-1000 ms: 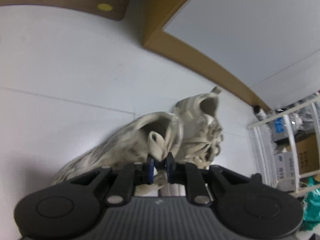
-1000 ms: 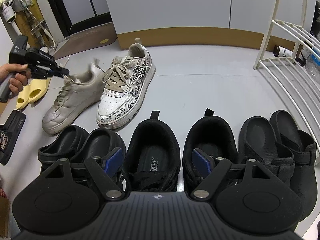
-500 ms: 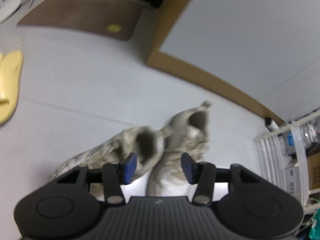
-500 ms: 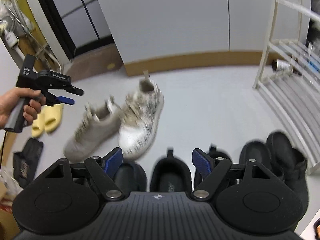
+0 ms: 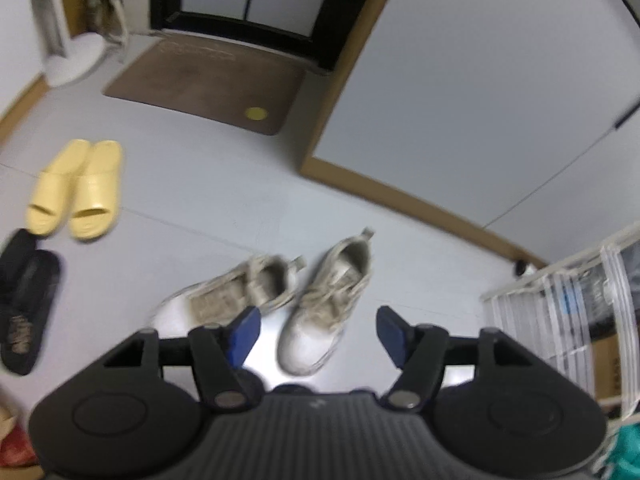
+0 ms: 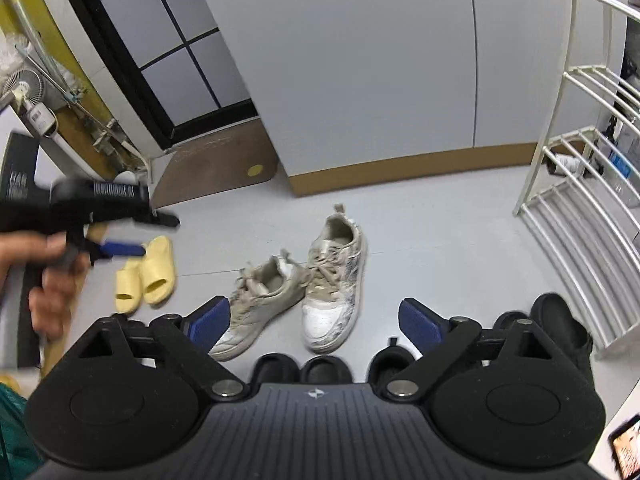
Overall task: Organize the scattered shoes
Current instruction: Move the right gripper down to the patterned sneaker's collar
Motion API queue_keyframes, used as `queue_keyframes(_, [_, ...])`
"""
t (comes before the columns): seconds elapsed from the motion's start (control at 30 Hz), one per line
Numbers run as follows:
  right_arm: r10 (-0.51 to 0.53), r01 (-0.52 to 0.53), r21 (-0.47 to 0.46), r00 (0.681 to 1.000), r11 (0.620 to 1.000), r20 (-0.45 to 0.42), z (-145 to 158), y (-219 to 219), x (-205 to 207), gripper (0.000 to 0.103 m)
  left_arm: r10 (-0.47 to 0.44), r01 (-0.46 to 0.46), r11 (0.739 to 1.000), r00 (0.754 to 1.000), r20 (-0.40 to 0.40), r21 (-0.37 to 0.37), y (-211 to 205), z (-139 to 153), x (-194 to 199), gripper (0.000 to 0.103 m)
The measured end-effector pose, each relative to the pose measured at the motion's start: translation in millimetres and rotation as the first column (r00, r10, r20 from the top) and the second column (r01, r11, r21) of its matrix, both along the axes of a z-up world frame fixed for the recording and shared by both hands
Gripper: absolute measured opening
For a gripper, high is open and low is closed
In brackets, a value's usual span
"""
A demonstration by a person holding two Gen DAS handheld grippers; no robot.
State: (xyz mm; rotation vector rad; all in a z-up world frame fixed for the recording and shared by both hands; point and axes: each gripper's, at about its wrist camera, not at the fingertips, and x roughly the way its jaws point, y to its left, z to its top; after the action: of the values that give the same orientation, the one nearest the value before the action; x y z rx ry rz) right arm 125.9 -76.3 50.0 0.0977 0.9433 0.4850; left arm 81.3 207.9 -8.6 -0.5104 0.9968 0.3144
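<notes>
Only the right wrist view shows the left gripper [image 6: 136, 236] from outside: a blurred black tool with blue pads, held in a person's hand [image 6: 48, 280] at the left edge, its jaws opening with nothing between them. The same view alone shows the row of black shoes [image 6: 320, 368] at the near edge, partly hidden by the right gripper [image 6: 316, 320], whose jaws are also opening and hold nothing.

The left wrist view alone shows a pair of black slippers [image 5: 28, 300] at far left, soft and dark with a pale printed mark, lying just nearer than the yellow slides [image 5: 76, 188].

Both views show the two pale sneakers on the grey floor [image 5: 224, 200], mid-scene and well clear of either gripper. The left sneaker [image 5: 236, 288] is beige, laced and lies angled, its heel touching the right sneaker [image 5: 332, 300], which has a white toe cap and grey patterned sides. The slides are smooth moulded foam, side by side. A brown mat [image 6: 224, 168] with a yellow dot lies by the dark-framed door. A white wire rack [image 6: 580, 208] stands at right.
</notes>
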Motion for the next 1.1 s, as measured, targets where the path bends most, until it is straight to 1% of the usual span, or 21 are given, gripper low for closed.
queue_keyframes(0.03, [-0.006, 0.006, 0.016, 1.0, 1.0, 0.004, 4, 1, -4, 0.095, 0.009, -0.009, 1.0, 1.0, 0.001, 0.002, -5, 5, -10, 0.073])
queue_keyframes(0.1, [-0.03, 0.029, 0.045, 0.999, 0.999, 0.015, 7, 2, -13, 0.099, 0.028, -0.028, 1.0, 0.999, 0.038, 0.004, -11, 14, -29, 0.075])
queue_keyframes(0.13, [-0.041, 0.039, 0.058, 0.999, 0.998, 0.022, 6, 4, -17, 0.099, 0.029, -0.03, 0.999, 0.999, 0.045, 0.023, -12, 17, -32, 0.075])
queue_keyframes(0.17, [-0.052, 0.05, 0.058, 0.998, 0.997, 0.028, 0, 7, -23, 0.099, 0.027, -0.03, 0.997, 0.999, 0.044, 0.066, -14, 18, -36, 0.075])
queue_keyframes(0.23, [-0.047, 0.047, 0.036, 0.999, 0.998, 0.019, -6, 14, -26, 0.099, 0.023, -0.026, 0.993, 0.999, 0.029, 0.114, -16, 17, -39, 0.075])
queue_keyframes(0.27, [-0.017, 0.016, 0.025, 1.0, 1.0, 0.02, -10, 21, -26, 0.099, 0.02, -0.024, 0.994, 0.999, 0.037, 0.11, -14, 14, -43, 0.076])
queue_keyframes(0.33, [-0.005, 0.004, 0.024, 1.0, 1.0, 0.027, -13, 28, -22, 0.099, 0.015, -0.019, 0.996, 0.998, 0.054, 0.089, -9, 4, -47, 0.076])
queue_keyframes(0.37, [0.0, 0.0, 0.024, 1.0, 1.0, 0.03, -15, 32, -19, 0.099, 0.013, -0.018, 0.996, 0.998, 0.061, 0.09, -7, -1, -50, 0.076])
queue_keyframes(0.4, [-0.009, 0.008, 0.03, 1.0, 1.0, 0.029, -15, 33, -17, 0.099, 0.013, -0.021, 0.991, 0.998, 0.063, 0.133, -5, -8, -52, 0.076])
queue_keyframes(0.43, [-0.018, 0.017, 0.036, 0.999, 0.999, 0.028, -15, 34, -14, 0.099, 0.015, -0.024, 0.989, 0.998, 0.064, 0.149, -4, -13, -53, 0.076])
queue_keyframes(0.5, [-0.03, 0.029, 0.061, 0.999, 0.998, 0.012, -19, 38, -3, 0.099, 0.025, -0.033, 0.99, 0.998, 0.059, 0.14, 8, -31, -55, 0.076])
queue_keyframes(0.53, [-0.032, 0.032, 0.079, 0.999, 0.996, 0.0, -23, 39, 4, 0.099, 0.027, -0.034, 0.99, 0.998, 0.053, 0.134, 11, -36, -56, 0.075])
queue_keyframes(0.6, [-0.039, 0.04, 0.073, 0.999, 0.997, -0.017, -32, 46, 17, 0.099, 0.038, -0.043, 0.99, 0.999, 0.038, 0.136, 22, -48, -54, 0.075])
queue_keyframes(0.63, [-0.031, 0.032, 0.065, 0.999, 0.997, -0.02, -34, 50, 19, 0.099, 0.046, -0.05, 0.99, 0.998, 0.034, 0.134, 27, -50, -53, 0.075])
queue_keyframes(0.7, [-0.016, 0.017, 0.036, 1.0, 0.999, -0.027, -47, 64, 30, 0.099, 0.065, -0.068, 0.993, 0.997, 0.044, 0.094, 36, -50, -50, 0.075])
queue_keyframes(0.8, [-0.017, 0.019, 0.036, 0.998, 0.999, -0.052, -65, 81, 39, 0.099, 0.085, -0.088, 0.995, 0.994, 0.069, 0.05, 46, -51, -44, 0.076])
queue_keyframes(0.9, [-0.003, 0.006, 0.043, 0.997, 0.999, -0.074, -86, 105, 52, 0.099, 0.087, -0.088, 0.996, 0.995, 0.047, 0.019, 53, -61, -37, 0.076])
queue_keyframes(0.97, [0.021, -0.018, 0.048, 0.997, 0.999, -0.07, -97, 119, 59, 0.099, 0.091, -0.091, 0.996, 0.996, 0.021, 0.015, 56, -71, -34, 0.076])
queue_keyframes(1.0, [0.031, -0.028, 0.051, 0.997, 0.998, -0.066, -102, 125, 63, 0.099, 0.081, -0.08, 0.996, 0.997, -0.004, 0.033, 56, -77, -31, 0.076])
queue_keyframes(1.07, [0.021, -0.018, 0.049, 0.998, 0.999, -0.065, -110, 135, 72, 0.099, 0.071, -0.069, 0.996, 0.997, -0.032, 0.056, 58, -84, -28, 0.076])
queue_keyframes(1.1, [-0.007, 0.01, 0.047, 0.998, 0.999, -0.066, -114, 140, 77, 0.099, 0.069, -0.066, 0.995, 0.997, -0.042, 0.068, 60, -86, -27, 0.076])
